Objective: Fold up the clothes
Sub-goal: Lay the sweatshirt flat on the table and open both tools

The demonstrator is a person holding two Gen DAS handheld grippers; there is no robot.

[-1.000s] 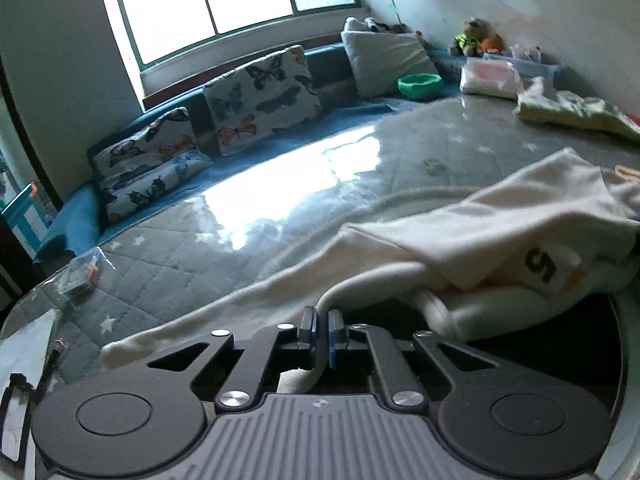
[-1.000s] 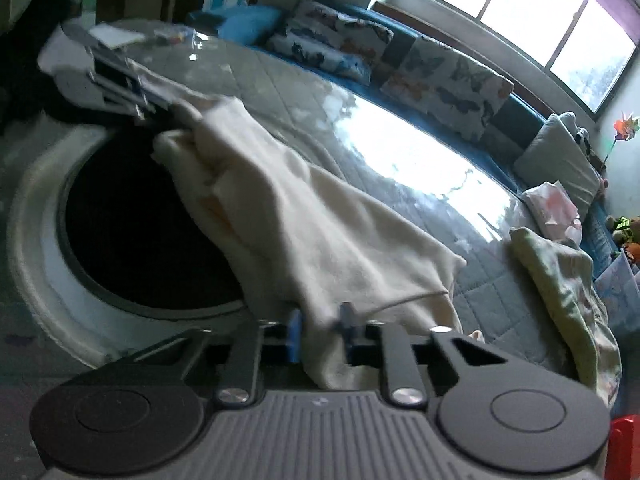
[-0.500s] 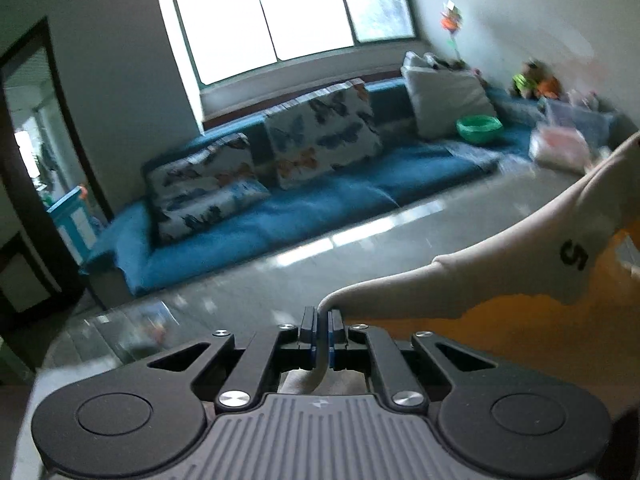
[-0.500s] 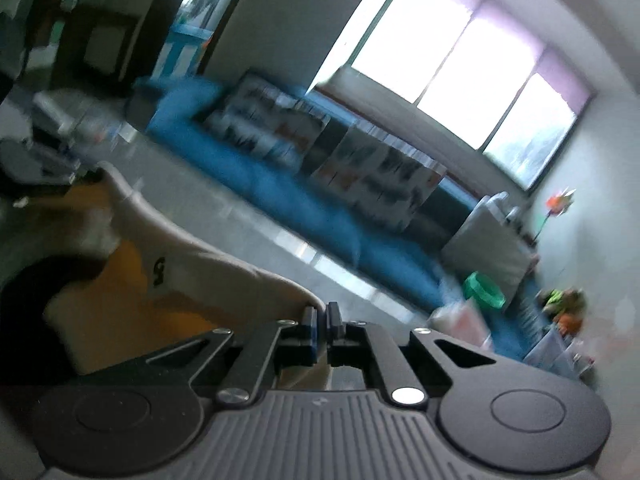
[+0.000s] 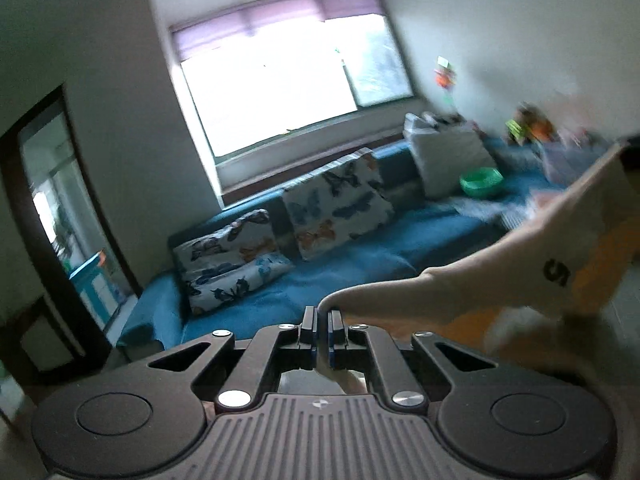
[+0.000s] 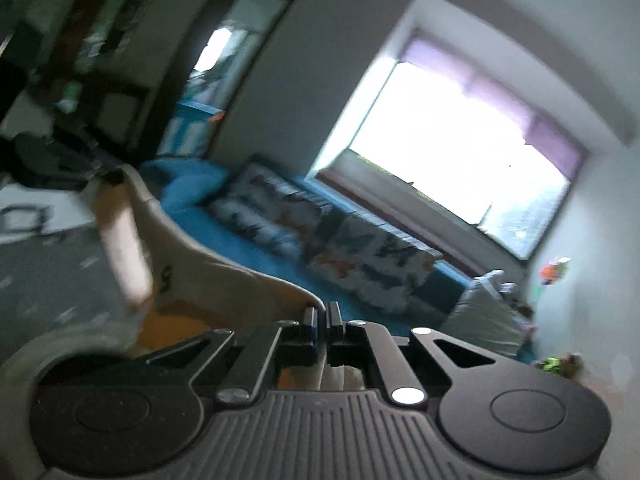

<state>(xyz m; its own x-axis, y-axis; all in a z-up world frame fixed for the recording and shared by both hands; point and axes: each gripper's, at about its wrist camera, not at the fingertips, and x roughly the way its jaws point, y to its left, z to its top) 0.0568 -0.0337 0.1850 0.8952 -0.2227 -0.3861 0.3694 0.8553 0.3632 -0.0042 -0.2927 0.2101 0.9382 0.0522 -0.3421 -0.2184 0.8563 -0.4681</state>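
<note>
A cream garment with orange print and a black "S" mark hangs stretched in the air between my two grippers. My left gripper is shut on one edge of it, and the cloth runs off to the right. My right gripper is shut on the other edge, and the garment runs off to the left, up to the left gripper far at the left. Both views are motion-blurred.
A blue sofa with butterfly cushions runs under a bright window. A grey pillow and a green bowl sit at its right end. A dark doorway is at the left.
Both grippers have lifted the garment off the quilted surface and tilted upward. The right gripper closed on the cloth about a second ago. The views now face the sofa and window.
</note>
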